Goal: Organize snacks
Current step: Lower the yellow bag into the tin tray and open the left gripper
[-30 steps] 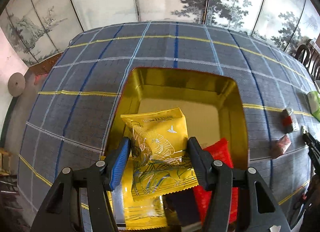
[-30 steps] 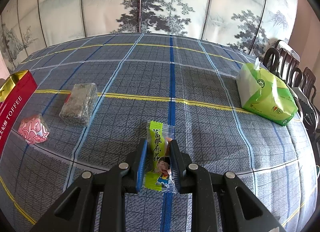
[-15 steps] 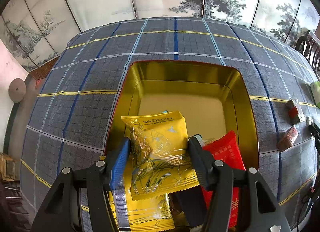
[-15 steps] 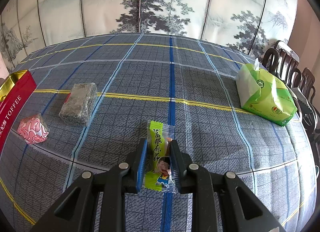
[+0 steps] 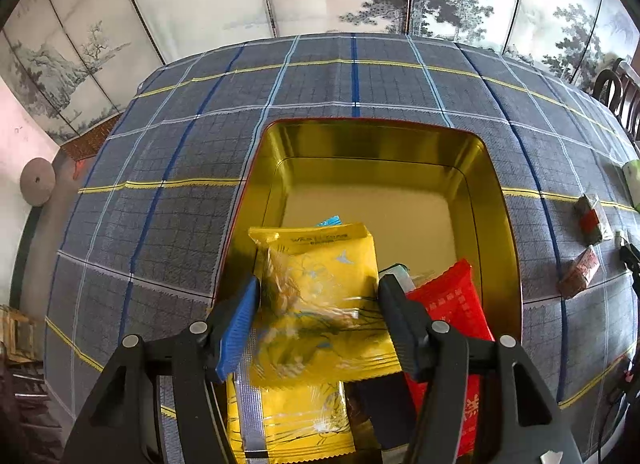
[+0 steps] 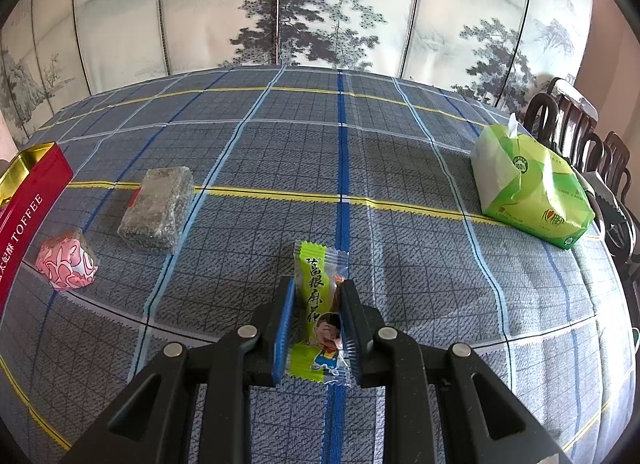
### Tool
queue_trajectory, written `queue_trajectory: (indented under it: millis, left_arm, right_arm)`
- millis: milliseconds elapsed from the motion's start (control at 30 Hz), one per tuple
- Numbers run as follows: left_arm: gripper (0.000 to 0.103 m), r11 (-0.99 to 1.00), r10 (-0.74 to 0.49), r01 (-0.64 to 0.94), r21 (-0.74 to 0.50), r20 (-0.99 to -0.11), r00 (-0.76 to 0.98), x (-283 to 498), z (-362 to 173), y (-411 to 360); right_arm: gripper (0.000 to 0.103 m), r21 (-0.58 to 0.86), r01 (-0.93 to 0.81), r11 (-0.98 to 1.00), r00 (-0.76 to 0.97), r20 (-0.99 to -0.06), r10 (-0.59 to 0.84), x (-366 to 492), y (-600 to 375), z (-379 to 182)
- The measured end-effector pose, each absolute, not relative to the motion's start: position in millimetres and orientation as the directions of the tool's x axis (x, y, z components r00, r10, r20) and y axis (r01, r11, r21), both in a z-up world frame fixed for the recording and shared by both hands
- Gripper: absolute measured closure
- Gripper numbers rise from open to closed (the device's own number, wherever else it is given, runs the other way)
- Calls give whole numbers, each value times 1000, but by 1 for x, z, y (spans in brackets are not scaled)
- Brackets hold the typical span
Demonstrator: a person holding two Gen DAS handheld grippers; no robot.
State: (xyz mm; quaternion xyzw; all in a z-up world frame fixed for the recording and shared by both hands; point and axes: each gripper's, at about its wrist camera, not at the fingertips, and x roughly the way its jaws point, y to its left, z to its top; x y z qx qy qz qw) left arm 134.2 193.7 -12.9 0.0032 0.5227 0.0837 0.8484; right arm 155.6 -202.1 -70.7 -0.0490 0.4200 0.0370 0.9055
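Observation:
A gold-lined tin (image 5: pixel 376 139) lies open on the checked cloth. My left gripper (image 5: pixel 316 304) hangs over its near end, jaws opening around a yellow snack packet (image 5: pixel 320 288). The packet looks blurred and seems to be slipping free of the pads. Beneath it lie a second yellow packet (image 5: pixel 296 420) and a red packet (image 5: pixel 444 304). My right gripper (image 6: pixel 318 316) is shut on a slim green snack packet (image 6: pixel 316 280), held just above the cloth.
A grey wrapped block (image 6: pixel 158 207) and a pink wrapped sweet (image 6: pixel 66 260) lie on the cloth beside the tin's red side (image 6: pixel 28 207). A green tissue pack (image 6: pixel 532 191) sits at the far right, with dark chairs (image 6: pixel 576 131) behind it. A painted screen stands behind the table.
The left jaws have widened a little and the yellow packet, sharp before, now blurs between them. The right gripper and its green packet have not moved.

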Motion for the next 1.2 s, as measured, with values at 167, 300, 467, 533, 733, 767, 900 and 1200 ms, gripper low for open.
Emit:
queue_trajectory:
  millis: [167,300,467,533,733,767,900,1200]
  left_arm:
    - [42,986,145,-134,94,-884,444,132,-12,192]
    - [40,987,143,-135,91,-883,448,130,-11,190]
    - [38,988,134,-134,81,-879,458,127,-7,189]
    - [37,988,126,-135,71,-878,461,125,-6,189]
    - [35,989,112,-139,52,-876,469,120,-3,189]
    - [35,989,109,-140,48,-875,472,119,-2,190]
    - [33,988,116,-148,49,-866,487,113,4,190]
    - [28,980,145,-191,50,-840,523,95,19,196]
  right_arm:
    - [79,-68,-106,992,646,-763,17,156,-202,-72]
    - [80,-67,-106,992,645,-764,18,156,-202,-72]
    - [80,-54,-105,993,644,-765,27,156,-200,-73]
    - [80,-55,-104,993,644,-765,25,156,-200,-73]
    - [80,-55,-104,993,644,-765,25,156,-200,-73]
    - [80,-56,-103,993,644,-765,24,156,-200,-73]
    - [80,-58,-104,993,644,-765,22,156,-200,-73]
    - [80,-55,-100,993,644,-765,22,156,-201,-73]
